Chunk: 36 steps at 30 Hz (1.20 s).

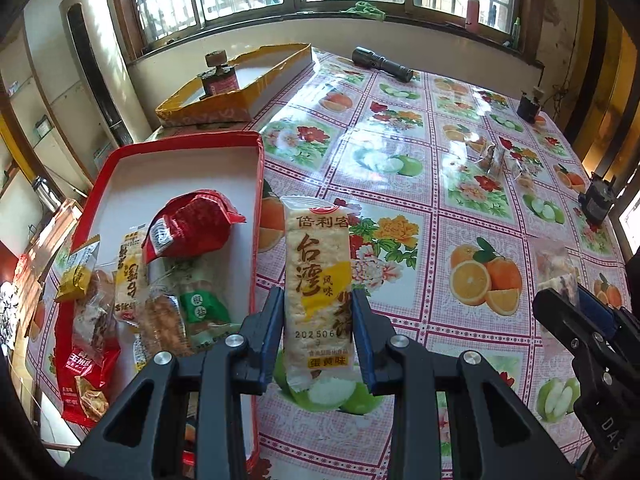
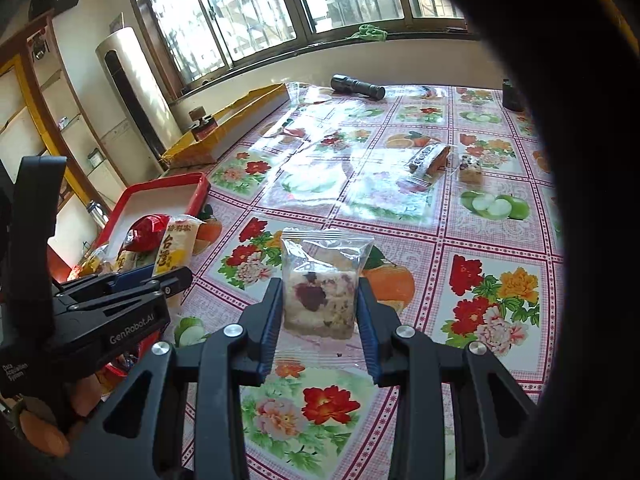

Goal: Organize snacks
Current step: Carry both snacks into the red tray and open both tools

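My left gripper [image 1: 318, 308] is shut on a long yellow-and-white rice cracker pack [image 1: 318, 280], held above the table just right of the red tray [image 1: 180, 148]. Several wrapped snacks lie in that tray, among them a red packet [image 1: 192, 226]. My right gripper [image 2: 318, 304] is shut on a clear-wrapped nougat snack [image 2: 320, 292] with red bits, lifted over the flowered tablecloth. The right gripper [image 1: 576, 312] also shows at the right edge of the left wrist view. In the right wrist view the left gripper [image 2: 160, 276] with its pack sits at the left, near the tray [image 2: 168, 188].
Loose wrapped snacks [image 2: 430, 162] lie farther back on the table [image 2: 496, 300], seen also in the left wrist view as small packs [image 1: 494, 158]. A yellow box lid [image 1: 240, 88] holding a small bottle, a black flashlight [image 1: 382, 63] and dark objects [image 1: 528, 106] stand near the far edges.
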Available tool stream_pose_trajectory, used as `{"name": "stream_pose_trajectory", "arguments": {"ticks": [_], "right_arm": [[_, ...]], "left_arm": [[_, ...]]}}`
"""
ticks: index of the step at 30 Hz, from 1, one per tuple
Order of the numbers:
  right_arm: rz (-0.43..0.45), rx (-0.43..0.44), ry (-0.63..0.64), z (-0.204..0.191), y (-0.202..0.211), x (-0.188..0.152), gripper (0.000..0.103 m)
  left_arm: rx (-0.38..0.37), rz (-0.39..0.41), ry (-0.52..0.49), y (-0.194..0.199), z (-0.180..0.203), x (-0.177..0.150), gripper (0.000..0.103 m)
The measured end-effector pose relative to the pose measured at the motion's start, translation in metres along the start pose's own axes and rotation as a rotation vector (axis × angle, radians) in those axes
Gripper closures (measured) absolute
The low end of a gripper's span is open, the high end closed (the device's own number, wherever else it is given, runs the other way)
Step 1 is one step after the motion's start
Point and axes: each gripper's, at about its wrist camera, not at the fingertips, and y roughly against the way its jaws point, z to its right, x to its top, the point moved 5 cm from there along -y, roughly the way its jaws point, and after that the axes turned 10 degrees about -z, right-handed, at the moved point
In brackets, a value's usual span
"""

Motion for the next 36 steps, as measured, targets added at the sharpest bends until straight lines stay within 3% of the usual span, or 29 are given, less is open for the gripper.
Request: {"name": "stream_pose_trajectory", "arguments": {"ticks": [36], "right_arm": [[-0.021, 0.161, 0.219, -0.139, -0.035, 0.017, 0.065]], "left_arm": [[0.071, 0.056, 0.193, 0.016, -0.126, 0.006, 0.07]]}}
